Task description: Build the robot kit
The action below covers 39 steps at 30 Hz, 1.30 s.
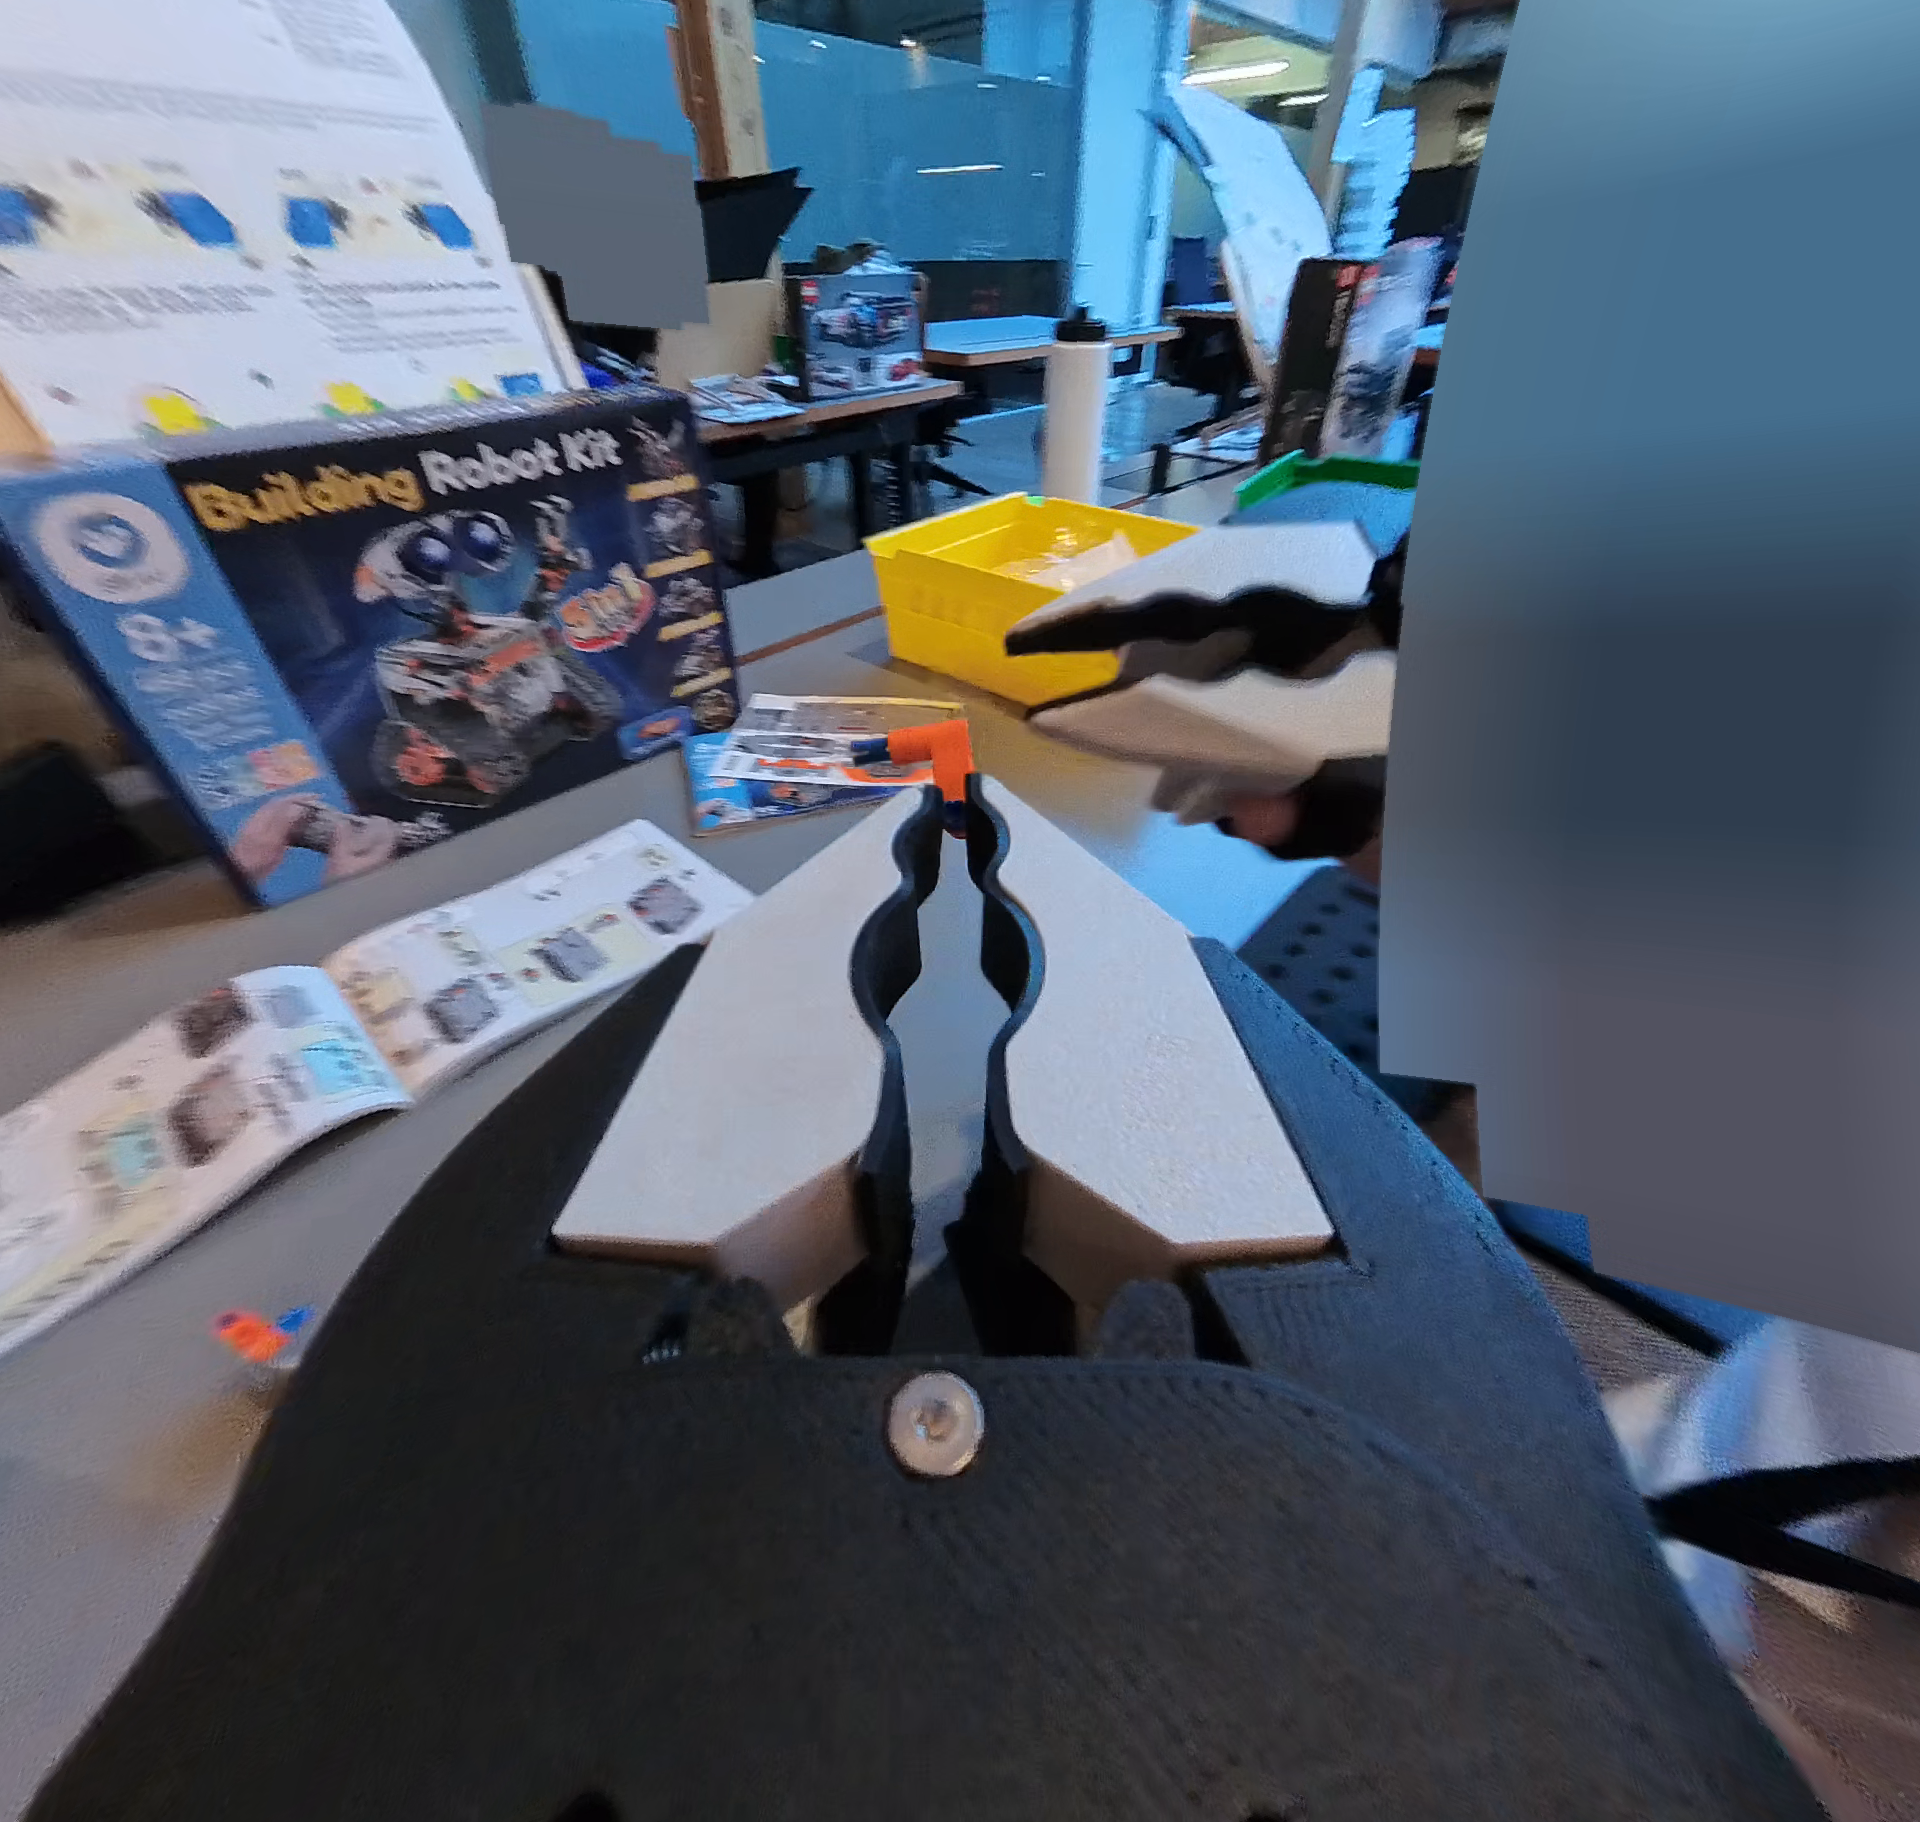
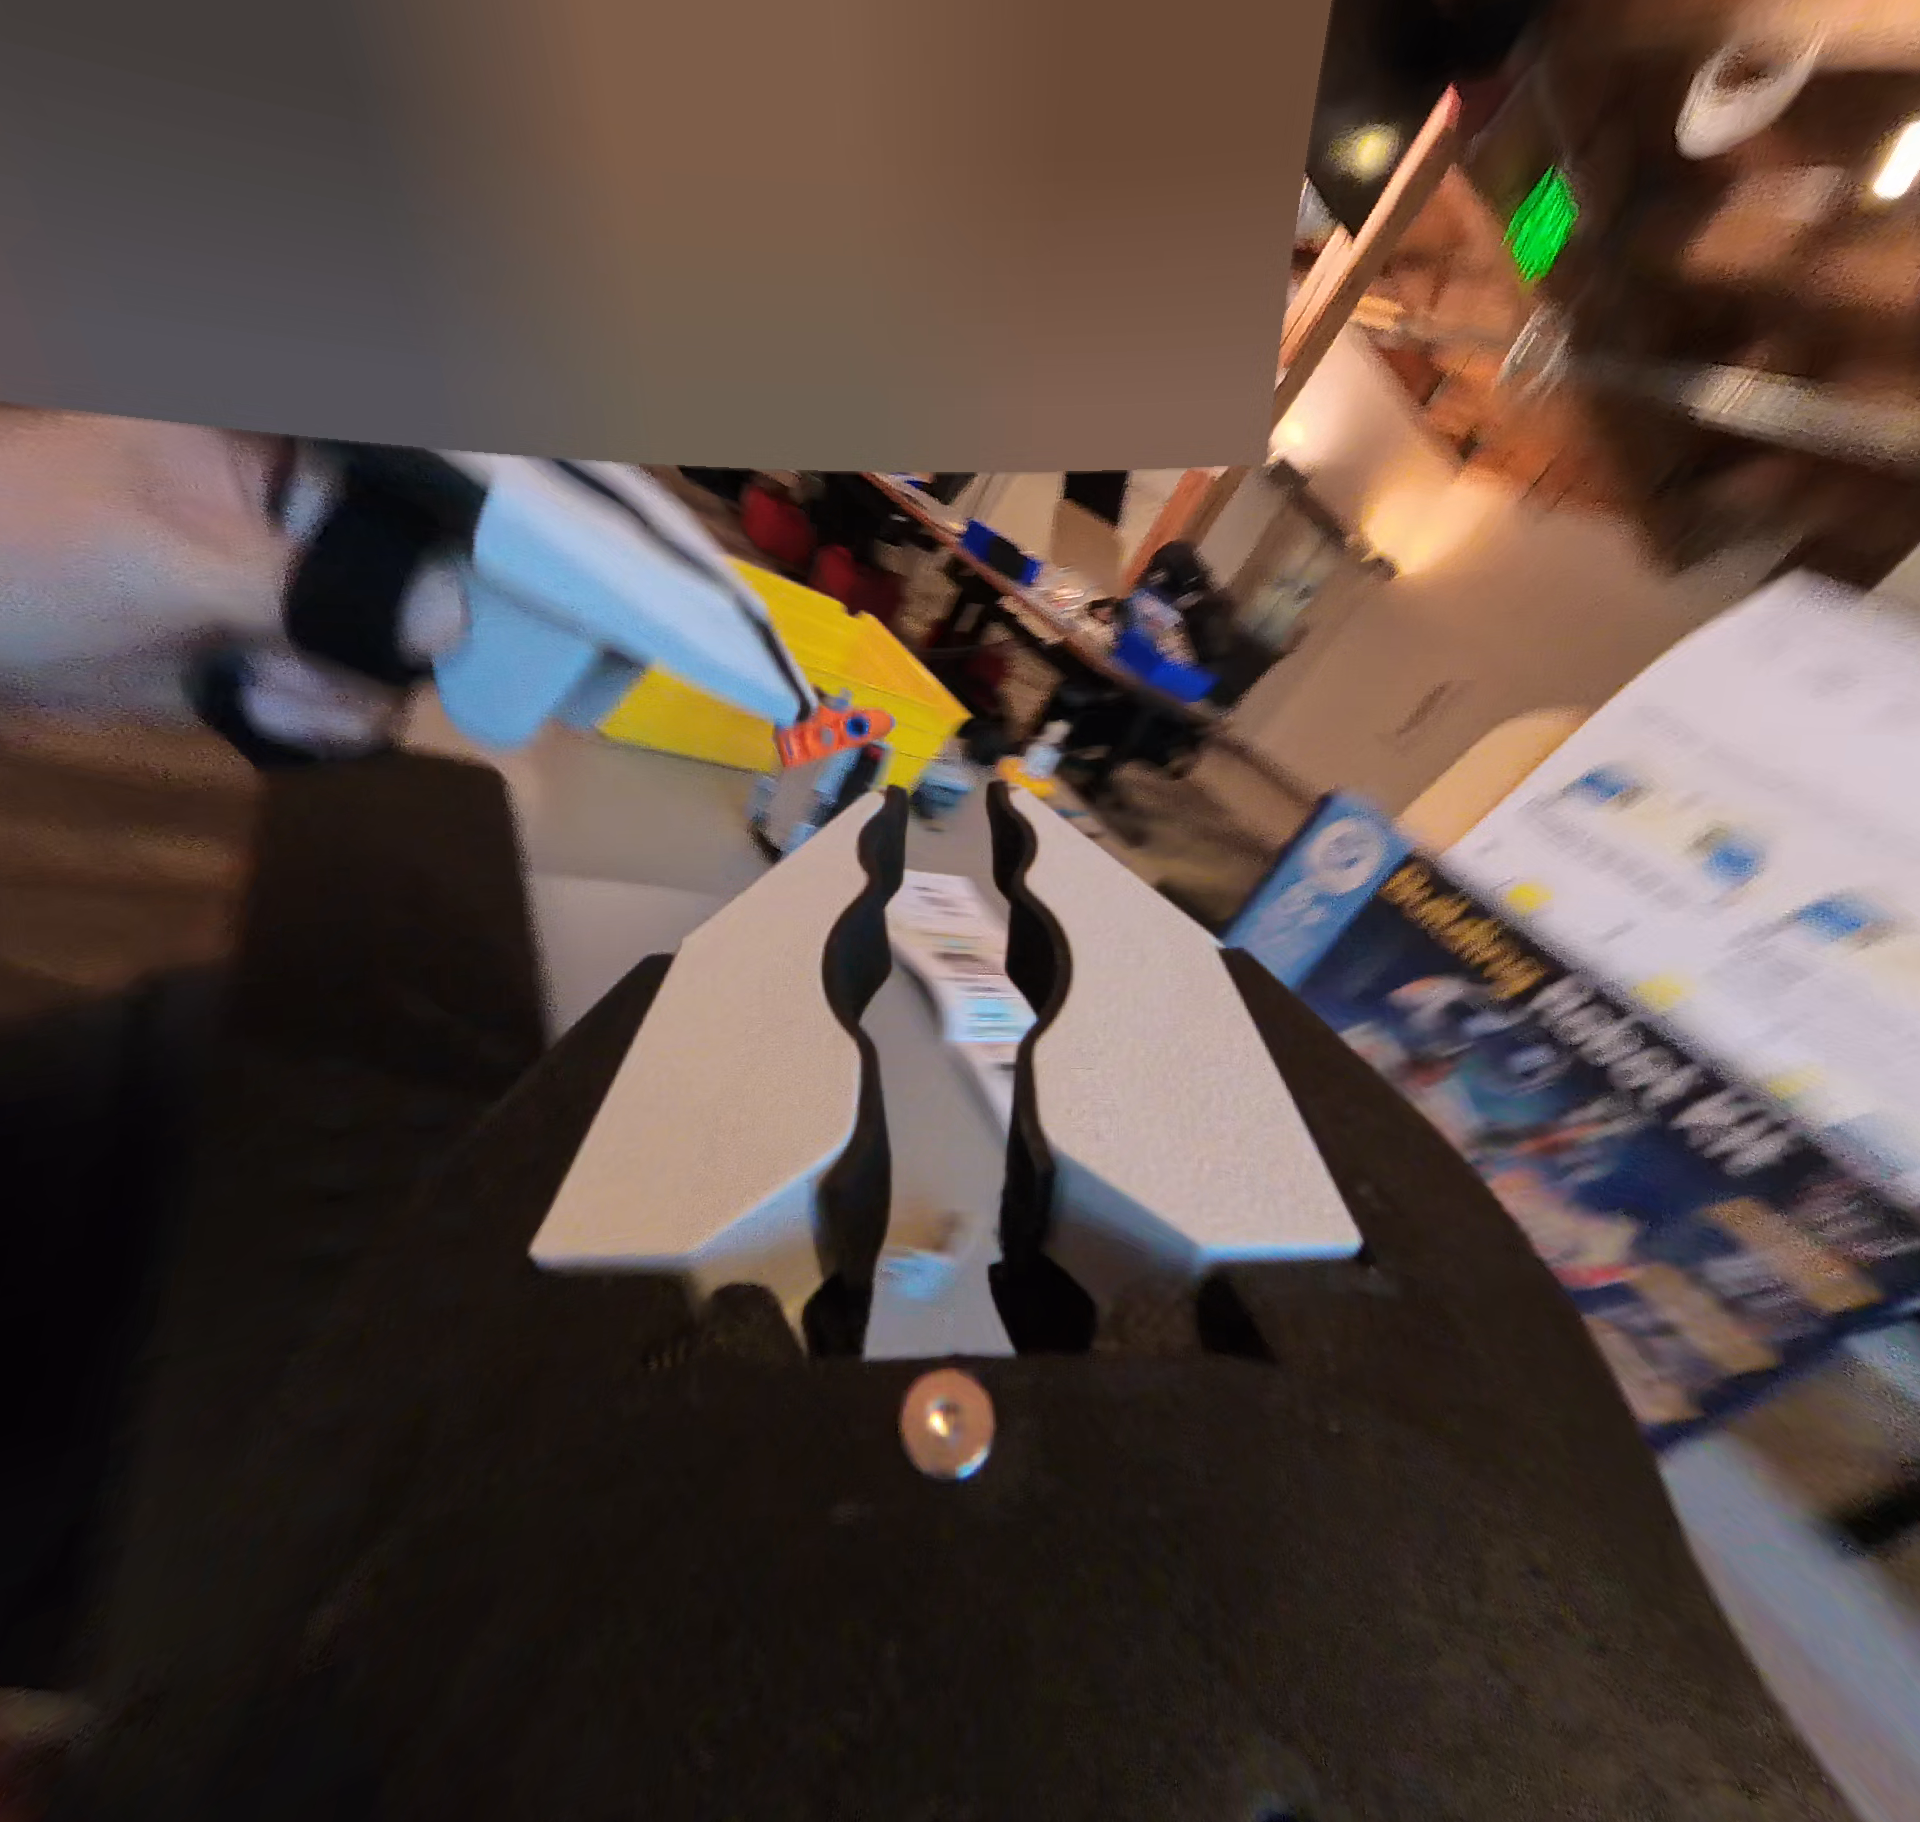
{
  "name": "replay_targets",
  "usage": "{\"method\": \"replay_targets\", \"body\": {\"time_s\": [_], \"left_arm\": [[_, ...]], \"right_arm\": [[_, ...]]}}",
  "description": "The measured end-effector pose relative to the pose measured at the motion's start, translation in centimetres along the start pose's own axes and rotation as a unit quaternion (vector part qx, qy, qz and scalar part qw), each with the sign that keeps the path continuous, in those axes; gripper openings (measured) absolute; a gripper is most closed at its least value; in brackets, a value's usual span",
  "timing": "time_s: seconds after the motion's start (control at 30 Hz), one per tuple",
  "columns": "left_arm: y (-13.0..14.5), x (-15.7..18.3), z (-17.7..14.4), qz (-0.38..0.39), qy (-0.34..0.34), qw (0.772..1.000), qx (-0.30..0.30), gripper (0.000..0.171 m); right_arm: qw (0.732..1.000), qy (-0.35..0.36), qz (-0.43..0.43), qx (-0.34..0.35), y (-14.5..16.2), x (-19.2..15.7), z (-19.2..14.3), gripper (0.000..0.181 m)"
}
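My left gripper (image 1: 948, 796) is shut on a small orange angled connector (image 1: 925, 746) with a blue pin in it, held above the grey table (image 1: 125, 1460). The connector's upper arm points left. My right gripper (image 2: 943, 798) is open and empty, with a narrow gap between its jaws. It also shows in the left wrist view (image 1: 1029, 681), just right of the connector and a little higher. In the right wrist view, the left gripper (image 2: 800, 707) comes in from the upper left with the orange connector (image 2: 831, 728) at its tip.
A robot kit box (image 1: 416, 650) stands at the left, with a large printed sheet (image 1: 208, 162) behind it. An open booklet (image 1: 364, 1003) and a leaflet (image 1: 790, 759) lie on the table. A yellow bin (image 1: 977, 588) sits behind. Small orange and blue pieces (image 1: 260, 1331) lie near left. The tips of one gripper are about 4 centimeters away from the tips of the other.
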<state>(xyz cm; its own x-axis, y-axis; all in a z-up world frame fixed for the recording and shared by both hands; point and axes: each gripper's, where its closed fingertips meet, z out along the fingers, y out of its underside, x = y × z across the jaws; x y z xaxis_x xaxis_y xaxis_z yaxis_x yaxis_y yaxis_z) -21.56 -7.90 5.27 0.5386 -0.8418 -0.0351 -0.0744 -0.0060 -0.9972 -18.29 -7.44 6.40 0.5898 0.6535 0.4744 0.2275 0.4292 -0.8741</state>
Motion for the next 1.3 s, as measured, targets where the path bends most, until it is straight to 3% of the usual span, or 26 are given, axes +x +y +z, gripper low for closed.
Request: {"method": "replay_targets", "body": {"time_s": [0.1, 0.3, 0.37, 0.5, 0.7, 0.9, 1.13, 1.2, 1.3], "left_arm": [[0.4, -0.6, 0.6, 0.106, -0.071, 0.992, -0.017, 0.002], [1.3, -0.2, 2.2, 0.208, -0.121, 0.970, -0.030, 0.003], [1.0, -0.3, 2.2, 0.238, -0.139, 0.961, -0.021, 0.003], [1.2, -0.1, 2.4, 0.265, -0.146, 0.953, -0.010, 0.002], [1.4, -0.2, 2.7, 0.248, -0.144, 0.958, 0.000, 0.003], [1.4, -0.7, 3.0, 0.227, -0.149, 0.962, 0.004, 0.003], [1.7, -0.9, 3.6, 0.191, -0.145, 0.971, 0.012, 0.003], [2.0, -0.9, 4.0, 0.146, -0.124, 0.981, 0.016, 0.003], [2.8, -1.9, 4.0, 0.028, -0.068, 0.997, 0.012, 0.030]], "right_arm": [[0.982, -0.037, 0.186, -0.001, -1.0, 0.4, 0.5, 0.020], [0.984, 0.005, 0.146, -0.100, 0.2, 0.8, 1.9, 0.022], [0.974, -0.011, 0.195, -0.116, 1.1, 0.2, 2.2, 0.026], [0.925, -0.058, 0.372, -0.056, 1.1, 0.0, 2.4, 0.024], [0.867, -0.071, 0.493, 0.021, 2.0, 0.1, 3.0, 0.007], [0.850, -0.063, 0.520, 0.052, 2.6, 0.2, 3.4, 0.007], [0.851, -0.039, 0.519, 0.072, 3.2, 0.6, 3.4, 0.007], [0.871, -0.020, 0.487, 0.063, 4.0, 1.3, 3.3, 0.007], [0.905, 0.042, 0.421, 0.044, 5.5, 6.4, 1.6, 0.006]]}}
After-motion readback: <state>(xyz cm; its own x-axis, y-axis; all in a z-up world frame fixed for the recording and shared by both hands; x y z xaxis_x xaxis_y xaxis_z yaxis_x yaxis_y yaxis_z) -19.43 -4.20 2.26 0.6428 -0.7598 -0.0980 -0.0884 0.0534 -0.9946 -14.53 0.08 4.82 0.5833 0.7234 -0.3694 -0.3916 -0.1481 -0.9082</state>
